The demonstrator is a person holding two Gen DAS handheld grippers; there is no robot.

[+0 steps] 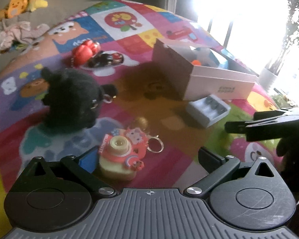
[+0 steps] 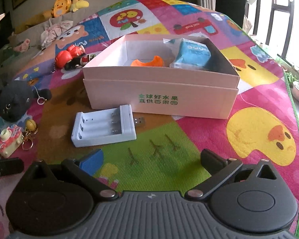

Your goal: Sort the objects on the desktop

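A colourful patchwork play mat (image 2: 199,119) printed with cartoon ducks and animals is seen under everything. On it a shallow pale pink cardboard box (image 2: 159,97) with green printed characters on its front wall is placed, open at the top. Inside the box an orange curved plastic piece (image 2: 147,62) and a light blue soft packet (image 2: 191,54) are seen, the packet lying against the right part of the interior.

Just in front of the box, apart from its wall, a white plastic battery charger with empty slots (image 2: 103,127) is laid flat on the brown and green patches.

The left gripper (image 1: 149,157) is held low over the mat with its jaws spread wide and nothing between them. A small cream and pink toy camera keychain (image 1: 119,155) is seen close to the blue-padded left finger (image 1: 87,159); whether the two touch cannot be told. A gold bell (image 1: 142,121) and a key ring are seen just beyond it. Behind and to the left a black round plush toy (image 1: 69,97) is set on the mat, and farther back a red and black figurine keychain (image 1: 89,54) is laid.

The right gripper (image 2: 151,159) is likewise held wide apart and empty, above the green patch, near the charger but not touching it.

Off the mat, on a grey sofa, yellow duck plush toys (image 2: 66,4) and crumpled pale cloth (image 2: 55,29) are seen.
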